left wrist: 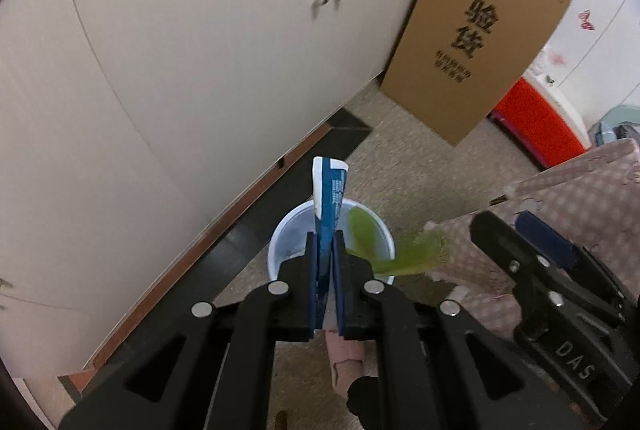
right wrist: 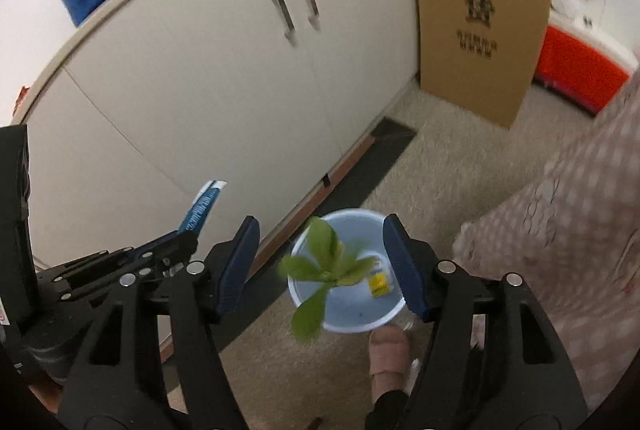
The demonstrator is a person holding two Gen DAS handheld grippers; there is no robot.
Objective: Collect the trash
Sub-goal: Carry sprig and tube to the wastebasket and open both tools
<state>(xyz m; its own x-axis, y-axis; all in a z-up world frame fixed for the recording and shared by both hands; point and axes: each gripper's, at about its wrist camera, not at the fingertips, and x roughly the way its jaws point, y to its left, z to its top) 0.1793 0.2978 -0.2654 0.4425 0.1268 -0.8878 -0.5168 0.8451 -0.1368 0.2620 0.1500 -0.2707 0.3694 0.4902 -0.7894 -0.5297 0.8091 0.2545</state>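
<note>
A speckled beige carpet [right wrist: 432,166] covers the floor, and on it stands a round pale-blue plastic bin [right wrist: 352,314], the landmark here. Behind the bin runs a long cream cabinet [left wrist: 200,70] with 2 metal handles; a tall brown cardboard box [right wrist: 480,10] printed with black characters leans beyond the bin, an orange-red crate [right wrist: 576,74] past it, and a pink patterned cloth [right wrist: 580,230] drapes beside the bin. The left gripper [left wrist: 325,270] pinches a flat blue-and-white wrapper [left wrist: 329,190] above the bin's rim. The right gripper [right wrist: 320,262] stands spread wide over the bin, a blurred green leafy sprig [right wrist: 324,270] loose between its blue pads. A small yellow scrap [right wrist: 379,283] inside the bin is too blurred to identify. A foot [right wrist: 388,358] near the bin is partly cut off.
</note>
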